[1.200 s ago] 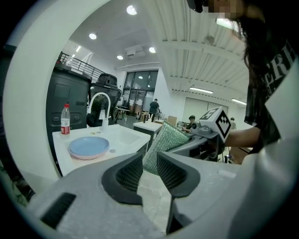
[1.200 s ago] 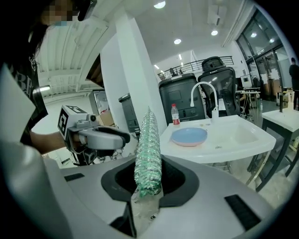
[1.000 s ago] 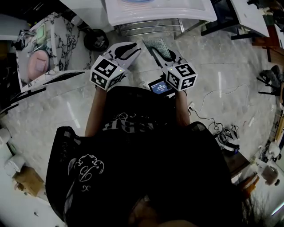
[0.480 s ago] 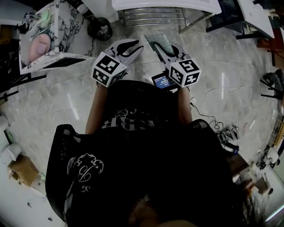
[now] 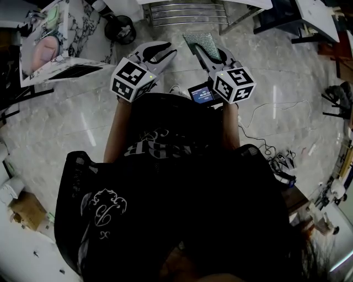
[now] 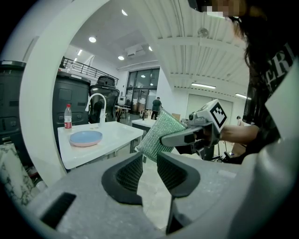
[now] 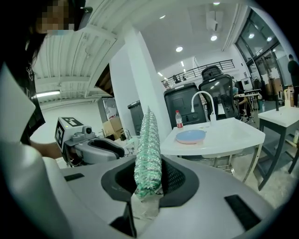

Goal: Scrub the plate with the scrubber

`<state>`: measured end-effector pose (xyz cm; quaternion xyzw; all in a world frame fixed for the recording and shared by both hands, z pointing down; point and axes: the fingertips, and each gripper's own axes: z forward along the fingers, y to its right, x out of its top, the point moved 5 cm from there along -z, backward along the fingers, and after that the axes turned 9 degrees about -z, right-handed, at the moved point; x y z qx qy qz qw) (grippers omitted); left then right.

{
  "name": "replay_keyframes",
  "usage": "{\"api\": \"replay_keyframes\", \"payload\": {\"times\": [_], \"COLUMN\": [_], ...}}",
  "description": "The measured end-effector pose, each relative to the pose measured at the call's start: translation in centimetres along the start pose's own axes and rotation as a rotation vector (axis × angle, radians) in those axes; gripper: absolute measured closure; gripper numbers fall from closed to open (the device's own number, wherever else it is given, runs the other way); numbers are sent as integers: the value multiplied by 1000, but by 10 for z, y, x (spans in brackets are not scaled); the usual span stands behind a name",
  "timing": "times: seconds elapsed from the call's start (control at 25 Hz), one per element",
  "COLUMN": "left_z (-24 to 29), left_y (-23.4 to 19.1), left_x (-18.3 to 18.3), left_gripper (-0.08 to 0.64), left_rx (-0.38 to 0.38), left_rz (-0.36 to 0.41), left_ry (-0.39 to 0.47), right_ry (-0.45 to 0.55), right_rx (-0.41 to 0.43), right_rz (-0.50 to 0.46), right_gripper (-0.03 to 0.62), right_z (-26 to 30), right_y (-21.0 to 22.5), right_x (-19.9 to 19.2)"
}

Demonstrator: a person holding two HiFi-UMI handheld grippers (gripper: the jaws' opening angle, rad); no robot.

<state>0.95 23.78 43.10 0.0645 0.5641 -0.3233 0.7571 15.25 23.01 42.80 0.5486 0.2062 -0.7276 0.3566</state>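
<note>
A blue plate [image 6: 86,138] [image 7: 190,136] lies on a white sink table [image 7: 229,135] ahead of me, well out of reach of both grippers. My right gripper [image 7: 148,172] is shut on a green mesh scrubber [image 7: 148,149] that stands upright in its jaws. The left gripper view shows that scrubber [image 6: 156,135] and the right gripper [image 6: 187,136] to its right. My left gripper [image 6: 149,161] is held beside it with a narrow gap between its pads and nothing in them. In the head view both grippers, left [image 5: 160,53] and right [image 5: 205,49], are held over the marble floor in front of the person's body.
A red-capped bottle [image 7: 179,119] and a white curved faucet [image 7: 203,105] stand on the table behind the plate. A metal rack [image 5: 185,14] sits under the table. A marble-patterned stand [image 5: 60,33] is at the left, and cables [image 5: 265,148] trail on the floor at the right.
In the head view the white table has slid up almost out of the picture and the marble stand has moved up. Both grippers keep their pose; the scrubber stays held.
</note>
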Motion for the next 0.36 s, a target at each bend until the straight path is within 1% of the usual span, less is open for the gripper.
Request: {"api": "replay_keyframes", "payload": {"times": [0.36], "left_z": [12], "left_y": [11], "left_x": [5], "left_gripper": [454], "left_rx": [-16], "left_rz": [15], "left_ry": [-2], "right_ry": [11], "right_rx": [-58], "right_rz": [-8], "right_gripper": [502], "right_z": [-23], "right_y": [20], "right_x": [1]}}
